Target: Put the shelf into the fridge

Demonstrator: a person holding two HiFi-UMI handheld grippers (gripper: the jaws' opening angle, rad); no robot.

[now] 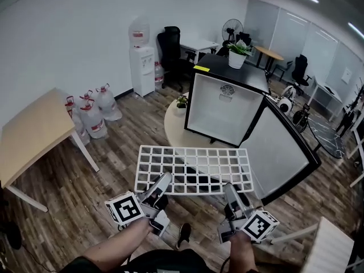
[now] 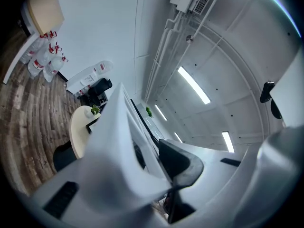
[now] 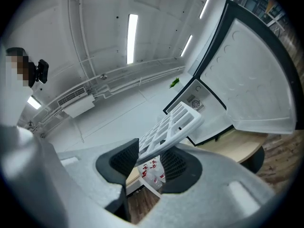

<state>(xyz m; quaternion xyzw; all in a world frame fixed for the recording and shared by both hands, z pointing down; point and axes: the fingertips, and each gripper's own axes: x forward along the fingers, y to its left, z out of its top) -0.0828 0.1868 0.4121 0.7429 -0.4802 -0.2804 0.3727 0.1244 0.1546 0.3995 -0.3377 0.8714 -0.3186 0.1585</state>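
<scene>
A white grid shelf [image 1: 193, 168] hangs level in the air in front of the open black mini fridge [image 1: 222, 110], whose white inside is empty. Its door [image 1: 281, 147] swings out to the right. My left gripper [image 1: 163, 181] is shut on the shelf's near edge at the left, and my right gripper [image 1: 230, 190] is shut on the same edge further right. In the right gripper view the shelf [image 3: 171, 126] is pinched between the dark pads [image 3: 121, 161], with the fridge [image 3: 199, 103] beyond it. The left gripper view shows the shelf [image 2: 123, 141] blurred and very close against a dark pad [image 2: 183, 163].
The fridge stands on a round pale table [image 1: 172, 127] and carries a potted plant [image 1: 238, 53] on top. A wooden table [image 1: 31, 135] is at the left, with water bottles [image 1: 91, 112] and a water dispenser [image 1: 142, 61] by the wall. Office chairs and desks stand behind.
</scene>
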